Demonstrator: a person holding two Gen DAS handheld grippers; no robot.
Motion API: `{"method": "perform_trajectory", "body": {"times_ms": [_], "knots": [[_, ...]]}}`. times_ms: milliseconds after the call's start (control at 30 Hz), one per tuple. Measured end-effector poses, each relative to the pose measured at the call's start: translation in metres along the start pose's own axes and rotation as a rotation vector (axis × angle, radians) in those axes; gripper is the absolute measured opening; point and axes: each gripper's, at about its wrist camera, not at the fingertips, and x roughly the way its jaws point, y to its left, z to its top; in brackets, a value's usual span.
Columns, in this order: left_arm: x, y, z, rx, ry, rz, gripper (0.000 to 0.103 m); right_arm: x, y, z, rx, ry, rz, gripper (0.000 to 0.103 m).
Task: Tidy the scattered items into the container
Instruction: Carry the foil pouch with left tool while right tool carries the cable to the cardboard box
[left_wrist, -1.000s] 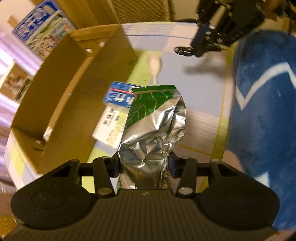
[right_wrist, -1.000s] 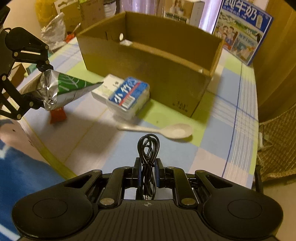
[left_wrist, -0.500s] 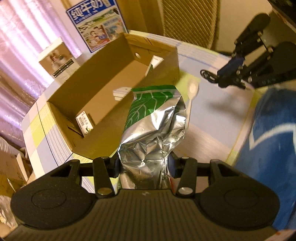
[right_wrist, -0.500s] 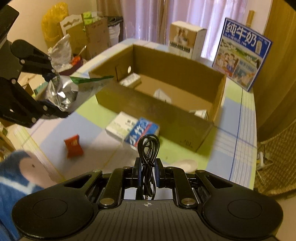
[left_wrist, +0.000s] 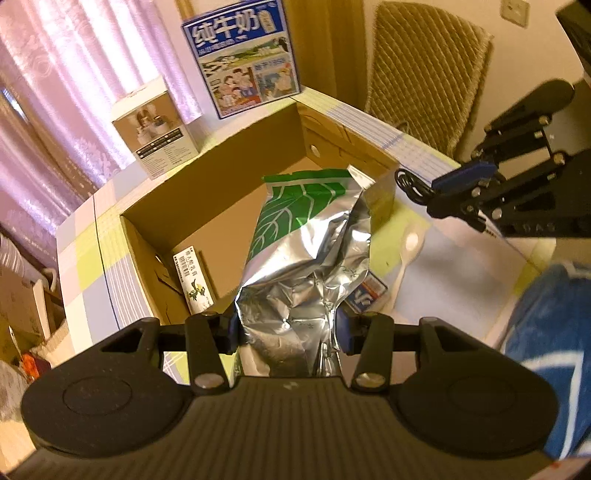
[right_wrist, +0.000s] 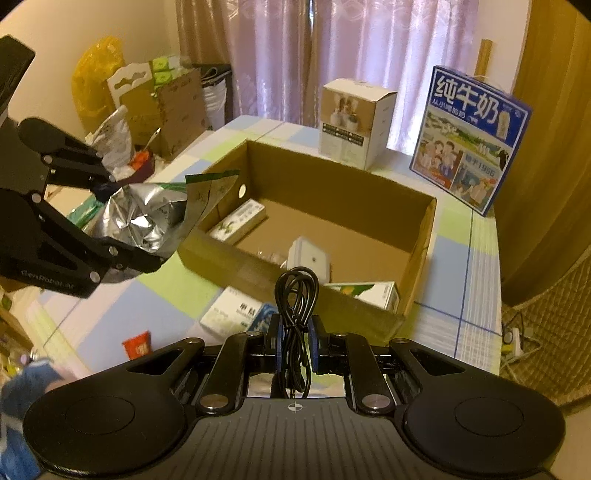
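Above the desk, our left tool pinches a crumpled foil bag over the cardboard box while our right tool clamps a coiled black cable.

Left gripper and right gripper, both clamped, fingers angled downward.

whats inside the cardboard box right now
Inside the cardboard box: a green-and-white carton at one end, another by the near wall, a white boxy item. The near wall hides the floor behind it.
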Motion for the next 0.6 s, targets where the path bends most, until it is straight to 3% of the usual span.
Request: {"method": "perform_trajectory", "body": {"times_ms": [600], "knots": [[0.034, 0.055, 0.026, -0.234, -0.001, 0.026, 0.043, 0.039, -0.030, 0.042, 0.086, -0.019, -0.008, 0.011]]}}
